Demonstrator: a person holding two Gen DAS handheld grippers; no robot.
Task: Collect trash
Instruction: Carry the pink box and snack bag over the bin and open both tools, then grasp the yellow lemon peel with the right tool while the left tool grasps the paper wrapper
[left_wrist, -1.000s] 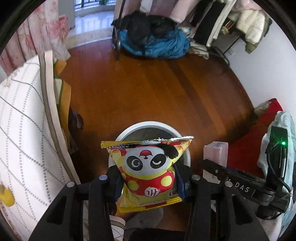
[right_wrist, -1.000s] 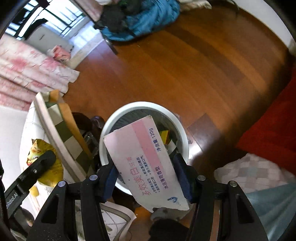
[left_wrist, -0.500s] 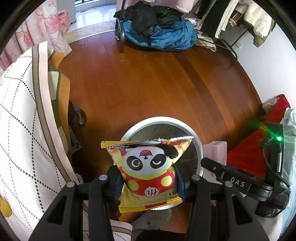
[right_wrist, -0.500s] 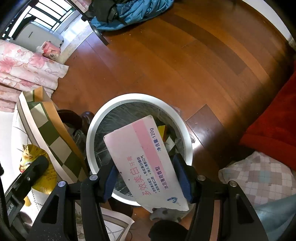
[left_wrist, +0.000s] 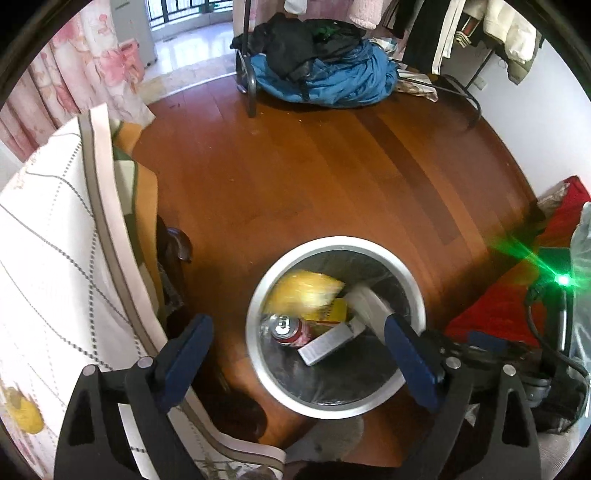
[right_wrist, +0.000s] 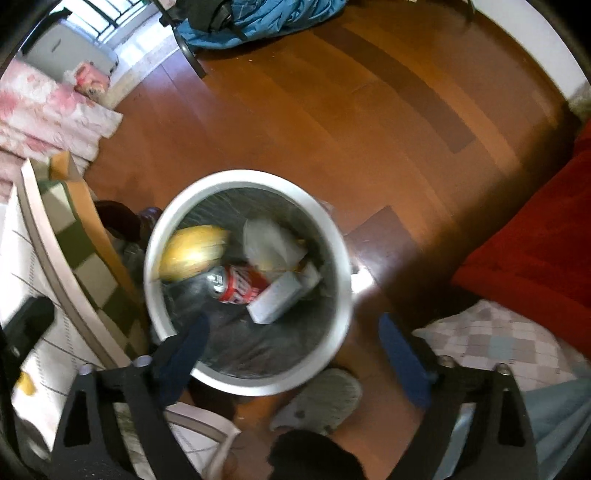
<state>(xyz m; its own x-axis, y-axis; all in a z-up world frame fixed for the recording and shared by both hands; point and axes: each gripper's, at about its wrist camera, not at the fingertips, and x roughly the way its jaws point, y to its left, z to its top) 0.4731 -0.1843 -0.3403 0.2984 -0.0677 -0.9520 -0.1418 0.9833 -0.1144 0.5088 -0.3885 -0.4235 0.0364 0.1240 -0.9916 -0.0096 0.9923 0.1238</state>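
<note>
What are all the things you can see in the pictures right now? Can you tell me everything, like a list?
trash bin: one, white rim, clear liner, on the wood floor under both grippers
snack bag: one, yellow, blurred, inside the bin at the far left
soda can: one, red and silver, lying in the bin
small box: one, white, in the bin beside the can
pale carton: one, whitish, blurred, in the bin at the far right
clothes pile: one, blue and black, far across the floor
checked cloth: one, white with grey lines, at the left
red cushion: one, at the right
slipper: one, grey, near the bin
left gripper: open, empty
right gripper: open, empty
</note>
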